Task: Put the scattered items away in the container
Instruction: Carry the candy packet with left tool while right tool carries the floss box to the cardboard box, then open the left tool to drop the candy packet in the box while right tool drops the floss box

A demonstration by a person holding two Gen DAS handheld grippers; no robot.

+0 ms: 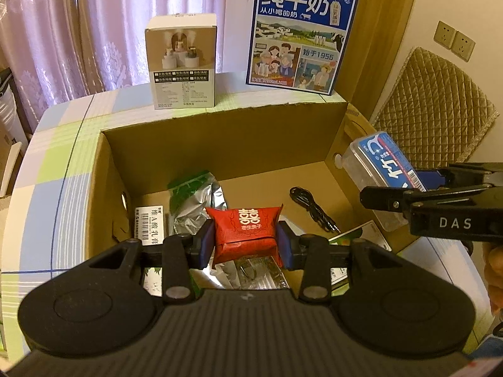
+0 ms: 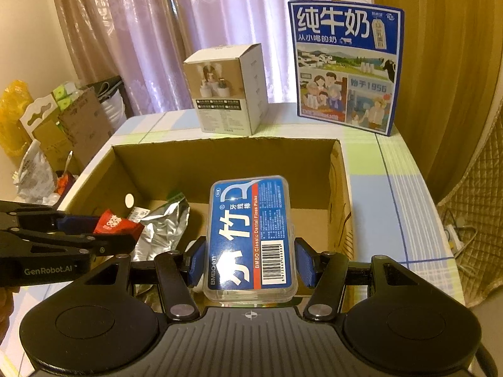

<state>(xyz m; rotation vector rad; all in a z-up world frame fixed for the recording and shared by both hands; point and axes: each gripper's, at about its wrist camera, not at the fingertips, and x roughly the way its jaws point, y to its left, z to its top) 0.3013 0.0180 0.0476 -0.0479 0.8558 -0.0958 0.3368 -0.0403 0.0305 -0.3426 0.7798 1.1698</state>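
An open cardboard box (image 1: 217, 122) (image 2: 220, 154) stands on the checked table. My left gripper (image 1: 246, 243) is shut on a red candy packet (image 1: 246, 232) with white characters, held over the box's near part. The packet (image 2: 114, 224) and that gripper (image 2: 94, 231) show at the left of the right wrist view. My right gripper (image 2: 250, 262) is shut on a clear floss-pick case (image 2: 251, 235) with a blue label, above the box's near edge. The case (image 1: 382, 160) appears at the right of the left wrist view. Inside the box lie a silver foil bag (image 1: 191, 201) (image 2: 163, 223), a black cable (image 1: 314, 209) and labelled packs.
A white product box (image 1: 182, 62) (image 2: 228, 89) and a tall blue milk carton box (image 1: 301, 31) (image 2: 345, 66) stand on the table behind the cardboard box. A quilted chair back (image 1: 430, 106) is at the right. Bags and cartons (image 2: 47, 132) crowd the floor at the left.
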